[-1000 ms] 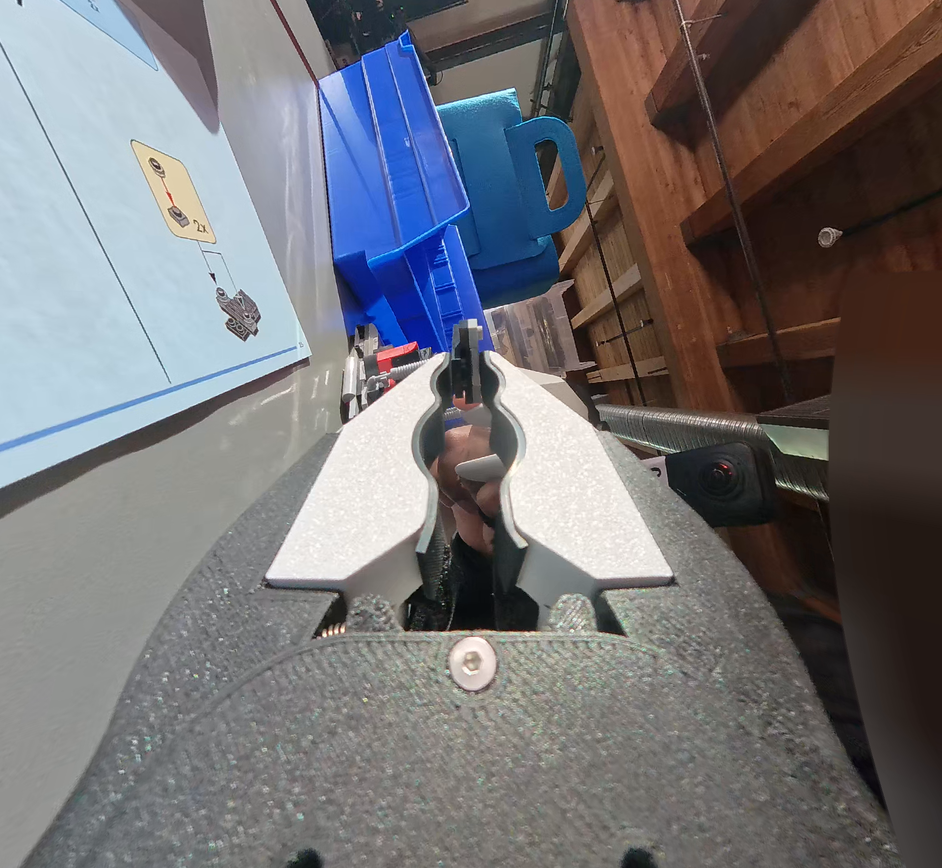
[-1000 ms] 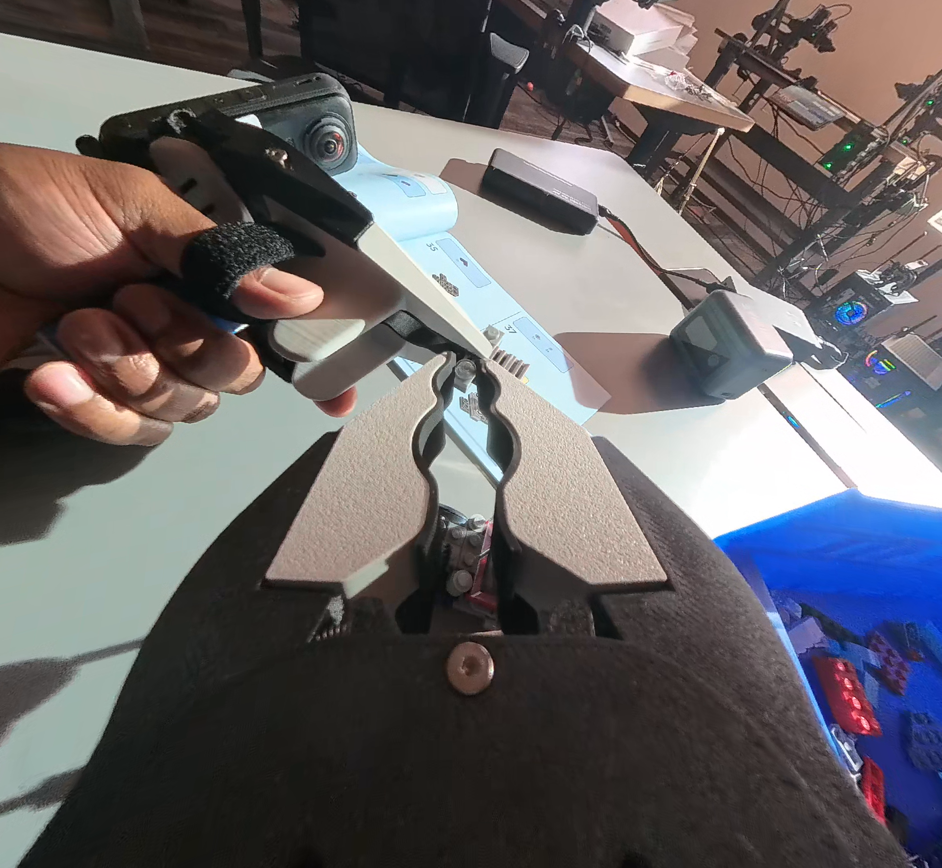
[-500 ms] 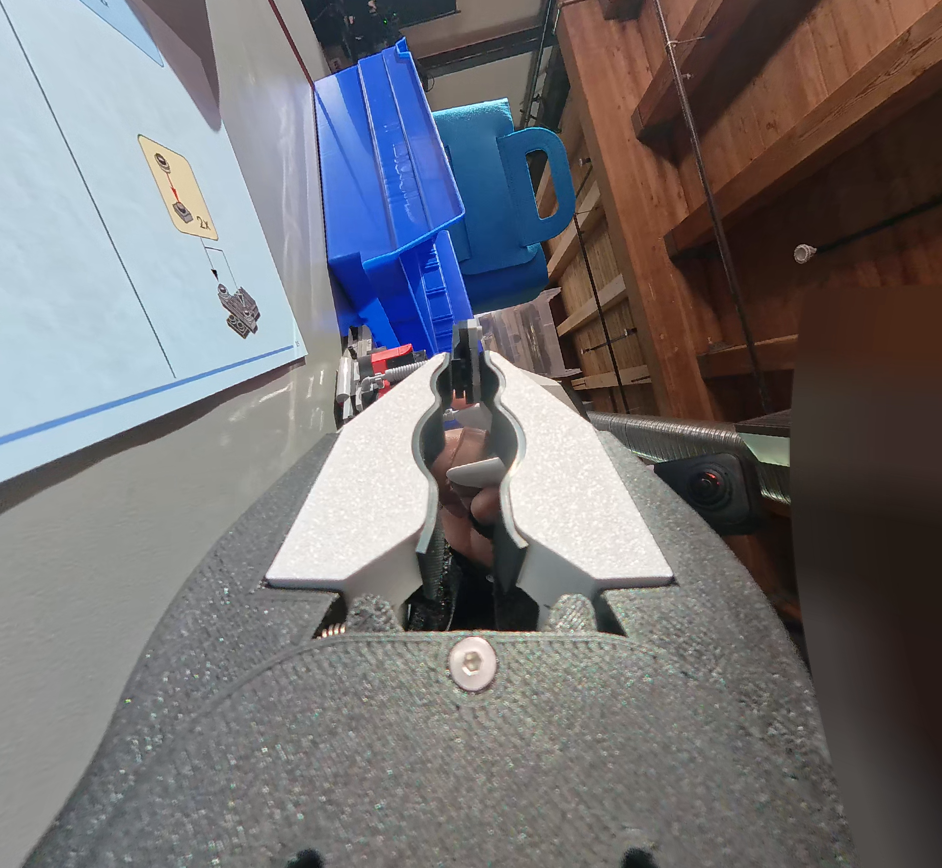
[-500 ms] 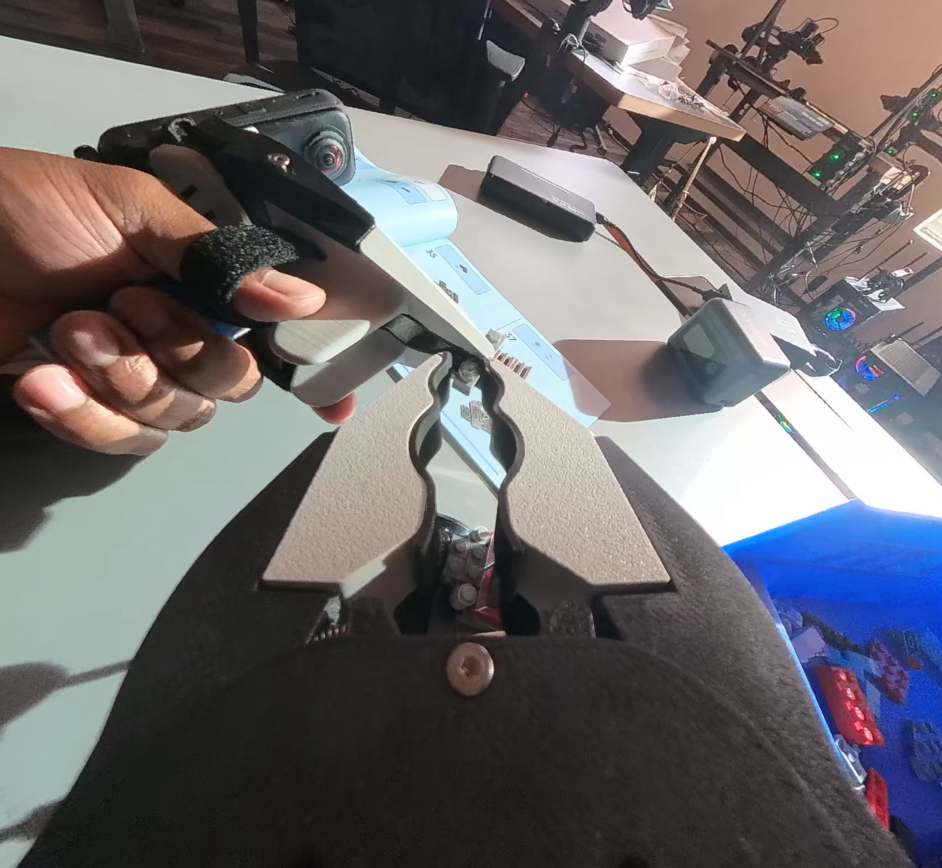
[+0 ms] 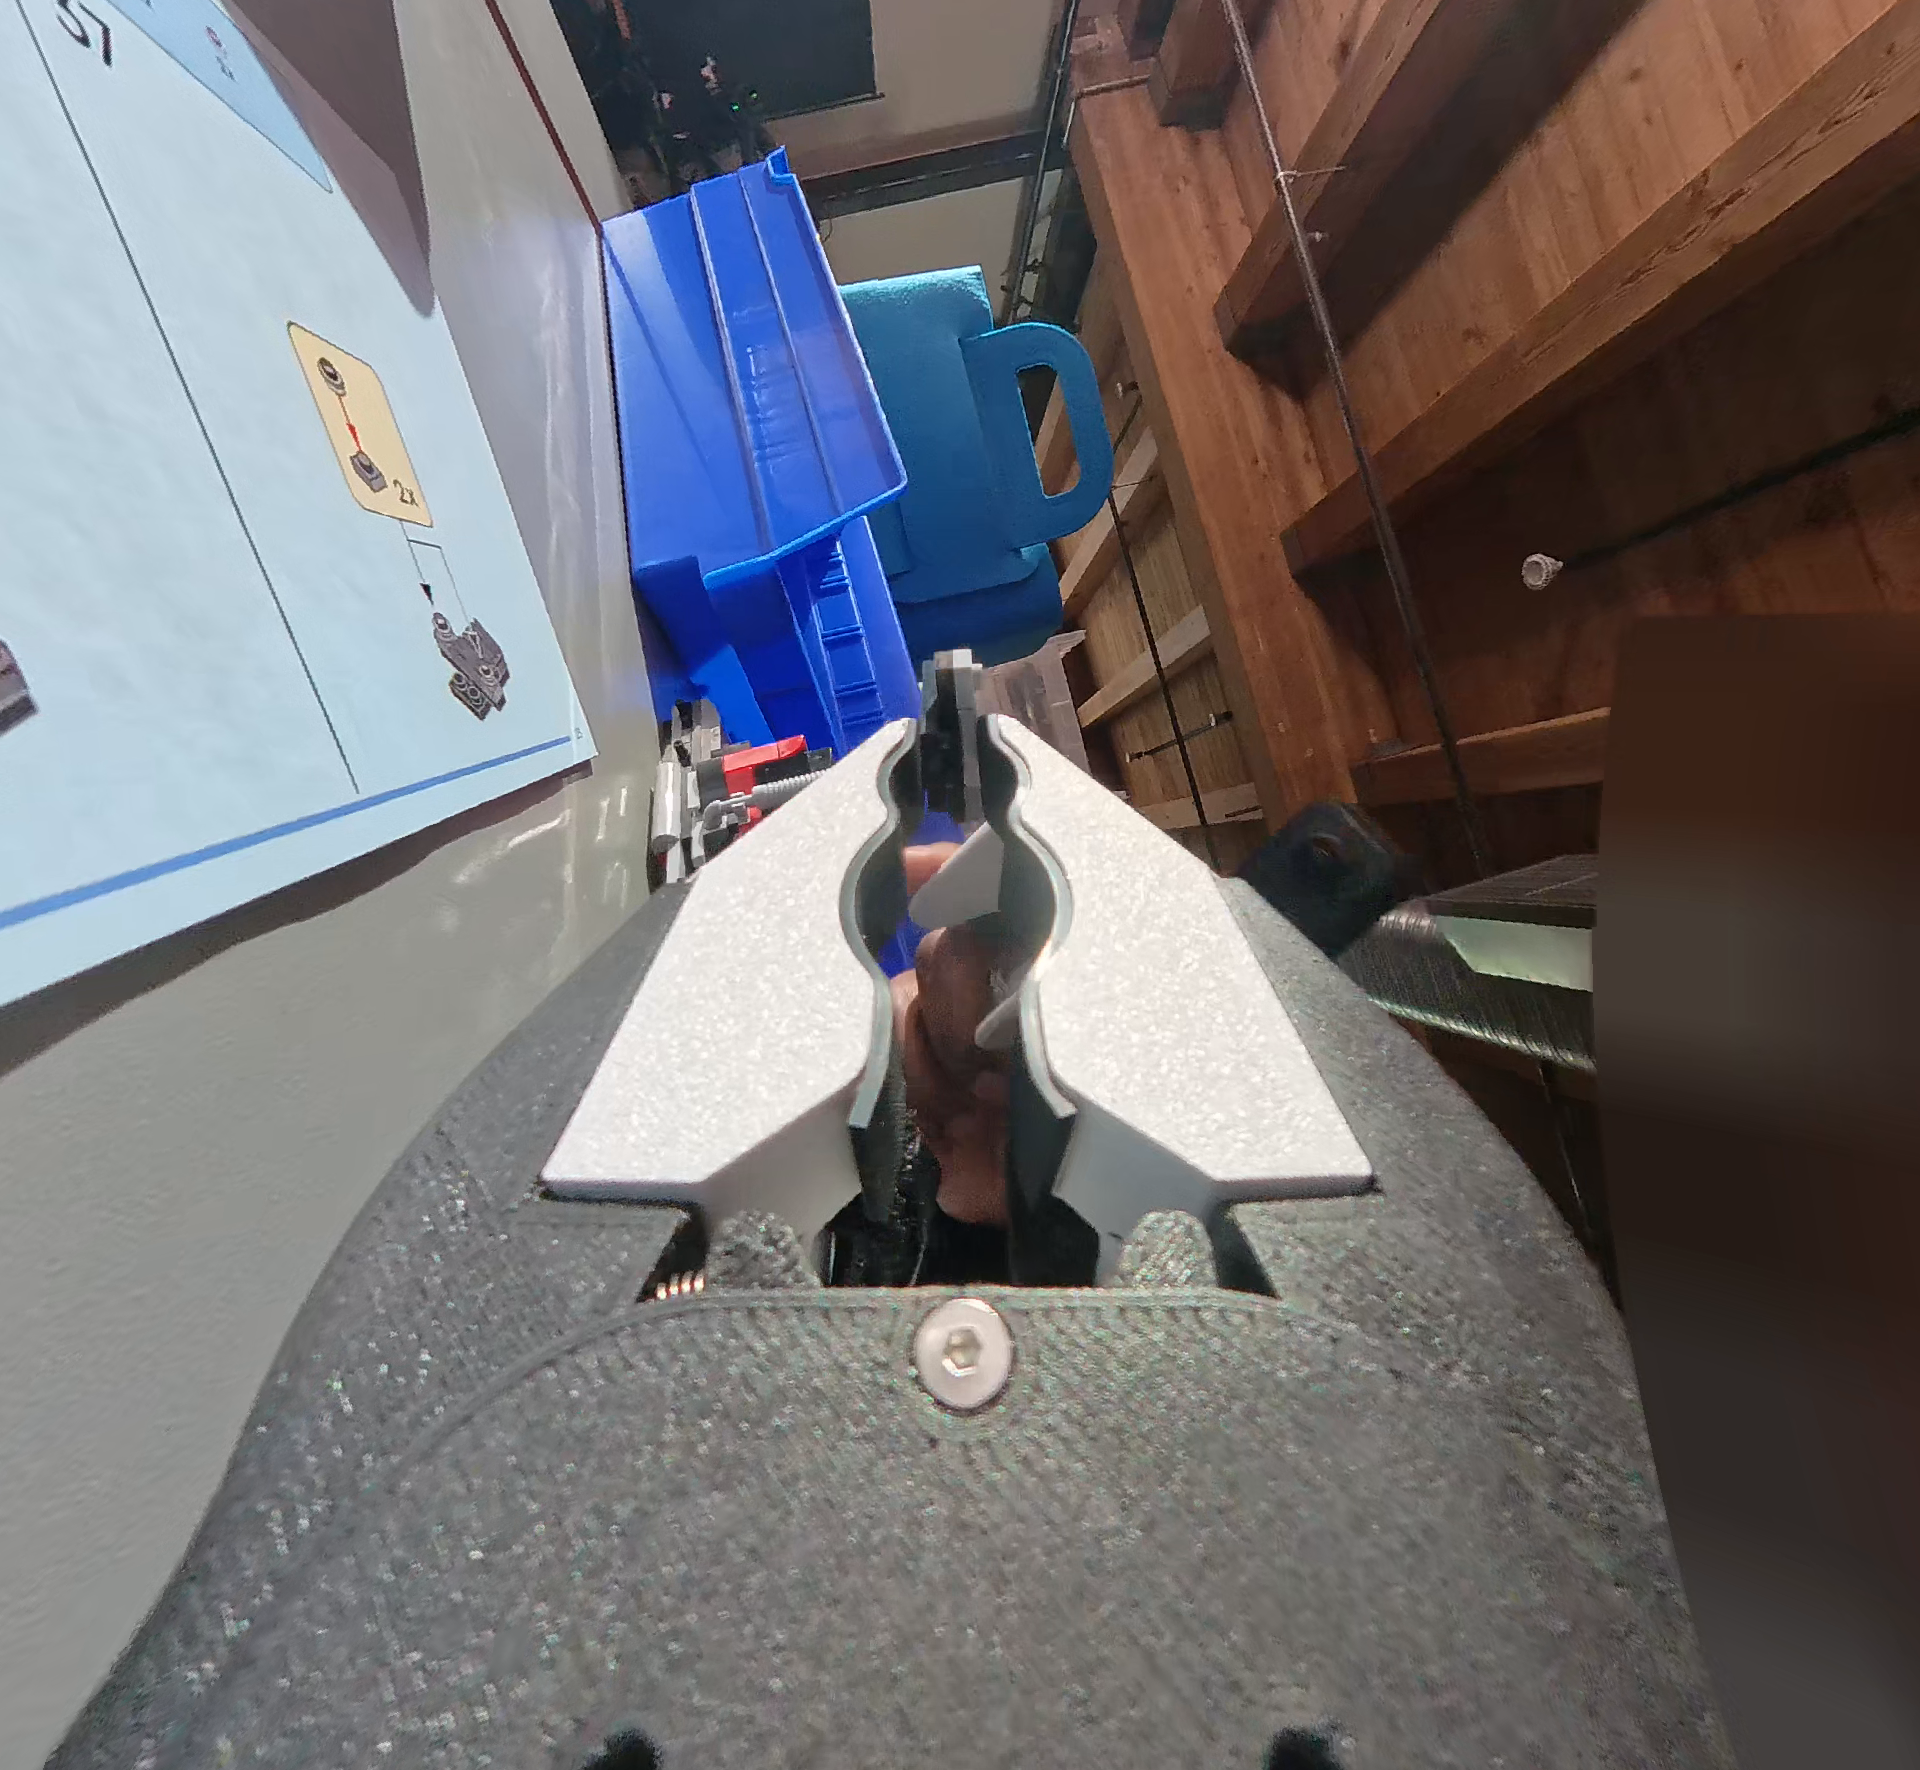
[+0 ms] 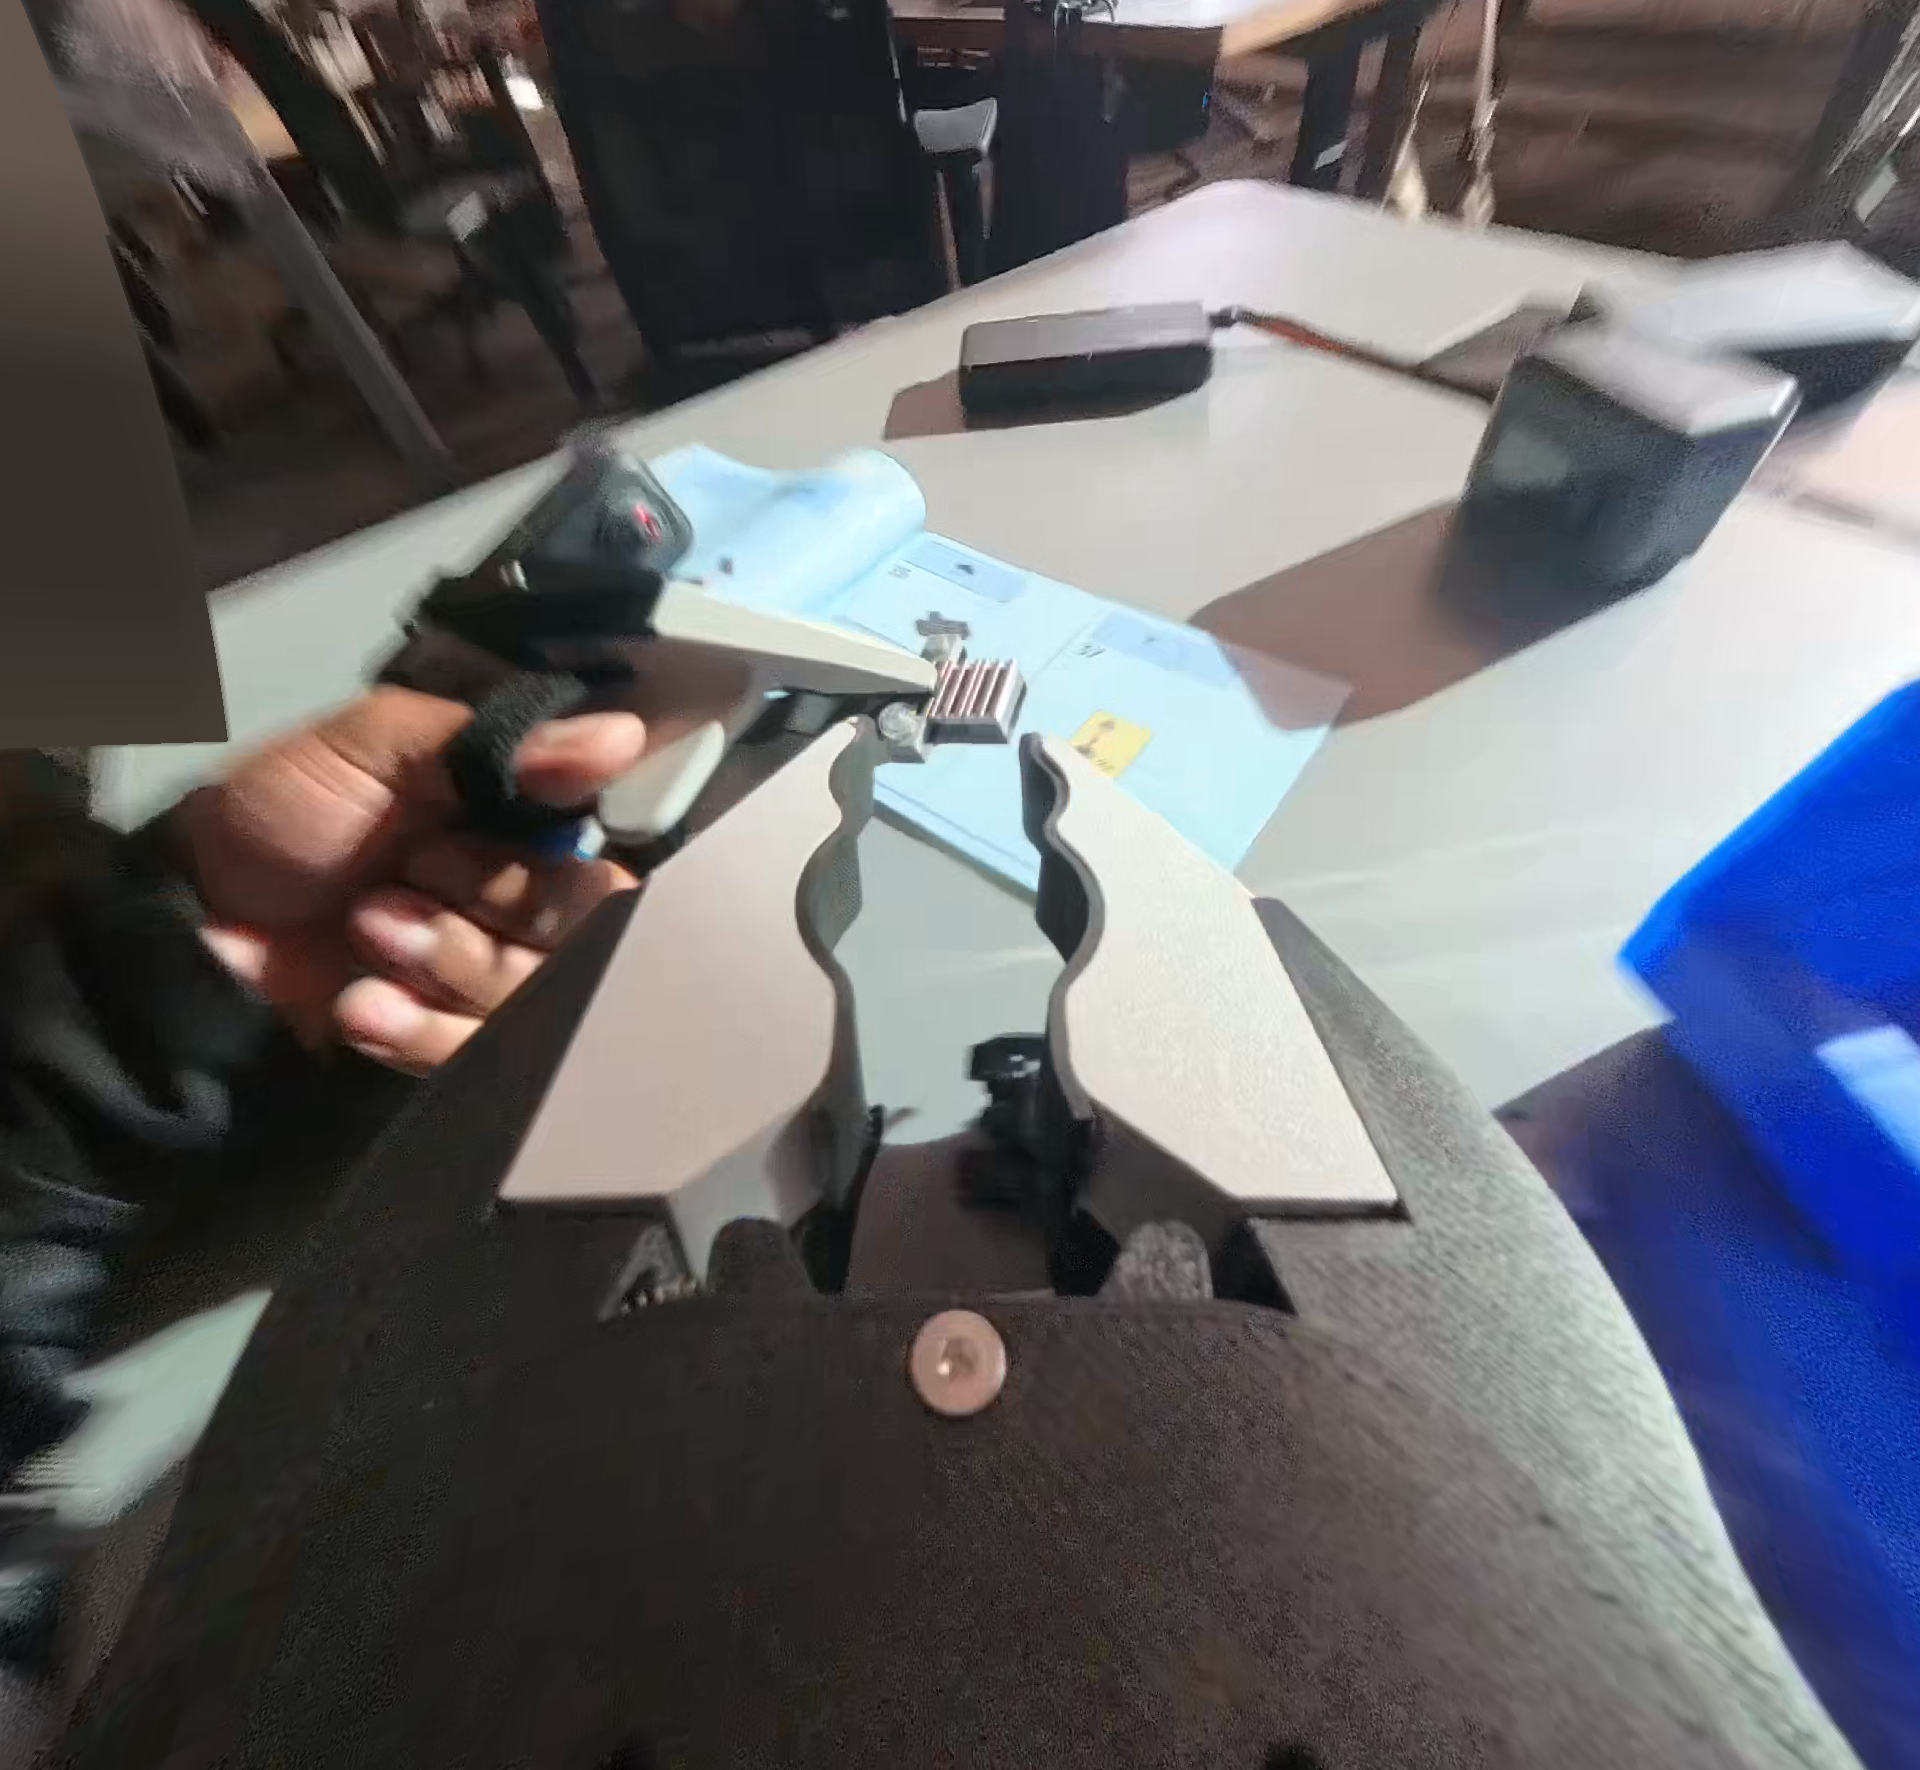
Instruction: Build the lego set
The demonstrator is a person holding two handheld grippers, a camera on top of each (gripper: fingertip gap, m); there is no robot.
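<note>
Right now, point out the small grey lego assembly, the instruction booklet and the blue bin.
small grey lego assembly (image 6: 971, 704): right wrist view, on its ribbed grille.
instruction booklet (image 5: 156, 515): left wrist view, on the open light-blue page.
blue bin (image 5: 727, 432): left wrist view, on its side wall.

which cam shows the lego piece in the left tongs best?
Right wrist view: the small grey ribbed lego assembly shows side-on at the left tongs' tips, though motion-blurred. The left wrist view shows it only edge-on, a thin dark sliver pinched between its own tongs.
</note>
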